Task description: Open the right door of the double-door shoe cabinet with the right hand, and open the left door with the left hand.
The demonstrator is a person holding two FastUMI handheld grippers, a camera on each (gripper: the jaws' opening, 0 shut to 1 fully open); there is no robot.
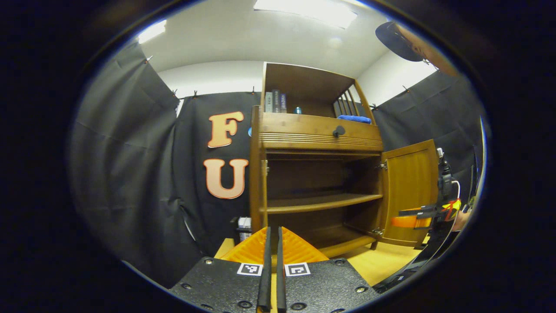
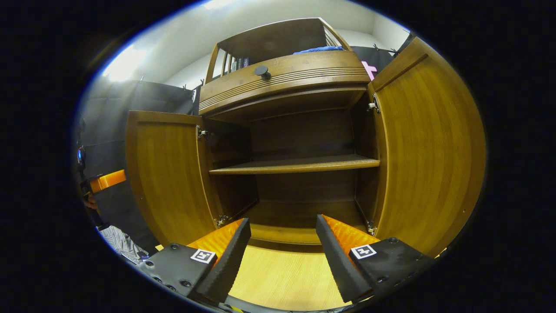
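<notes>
In the left gripper view, the left gripper sits low in front of the shoe cabinet, its 2 fingers pressed almost together with only a thin slit between them. The left door appears edge-on straight beyond the fingertips; whether the fingers pinch its edge cannot be told. A square black-and-white marker sits on each finger mount.

In the right gripper view, the right gripper hangs over the pale wooden floor just before the cabinet's base, its fingers spread wide and holding nothing. It points level into the open cabinet. Each mount carries a square marker here too.

Both doors stand swung outward. The left door is at the left of this view and the right door at its right, close beside the gripper. Inside, 1 shelf splits the space into 2 compartments, both bare.

Above them is a drawer front with a dark round knob. The top open compartment holds several upright books at its left, a small blue item at the middle and a folded blue cloth at its right. The book spines are too small to read.

At the far right of the left gripper view, the other gripper and a hand show beside the right door.
</notes>
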